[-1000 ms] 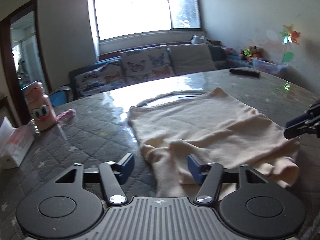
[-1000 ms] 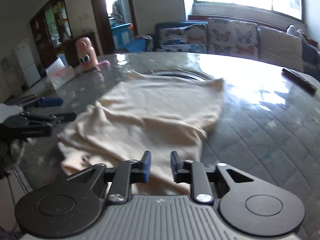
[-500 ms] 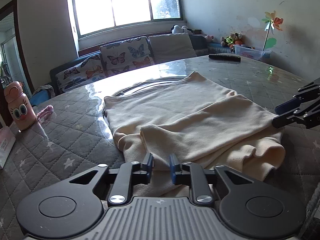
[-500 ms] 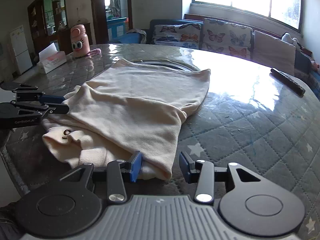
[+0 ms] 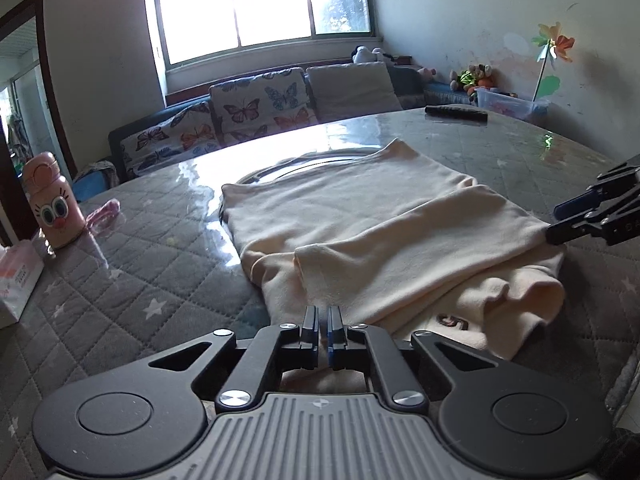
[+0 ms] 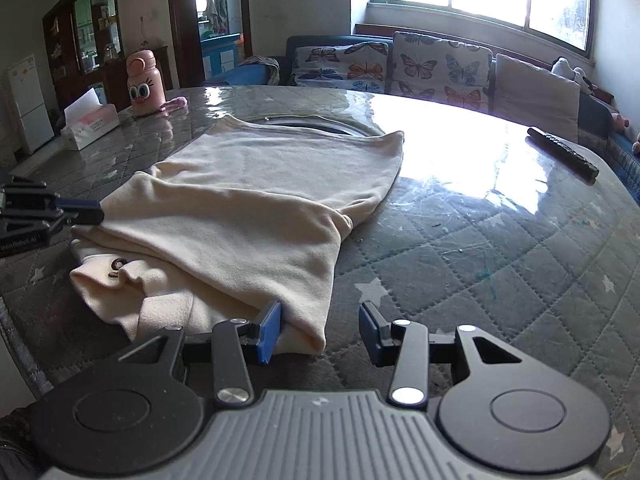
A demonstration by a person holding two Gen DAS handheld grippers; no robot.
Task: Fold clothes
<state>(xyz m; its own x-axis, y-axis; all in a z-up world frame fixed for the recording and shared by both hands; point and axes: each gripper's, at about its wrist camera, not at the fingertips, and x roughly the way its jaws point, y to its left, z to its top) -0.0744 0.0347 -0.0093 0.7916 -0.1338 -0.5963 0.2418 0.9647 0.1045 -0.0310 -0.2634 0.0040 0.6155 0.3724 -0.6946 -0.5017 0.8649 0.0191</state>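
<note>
Cream shirt (image 5: 384, 216) flat on table (image 5: 132, 280), partly folded: one layer doubled over the near half, bunched part with dark letters at the near edge. Left gripper (image 5: 323, 332) with jaws closed, almost touching, at the near edge of the shirt; whether cloth is pinched between them, hard to tell. Right gripper (image 6: 318, 330) with jaws wide apart, low at the folded corner of the shirt; left pad (image 6: 269, 332) just beside the cloth, right pad on bare table. Pink bottle (image 6: 144, 82) and tissue box (image 6: 90, 126) at the far left side of the table, well apart from the shirt. Black remote (image 6: 562, 154) at the far right side. Sofa (image 6: 400, 66) with butterfly cushions behind the table, under the window.
</note>
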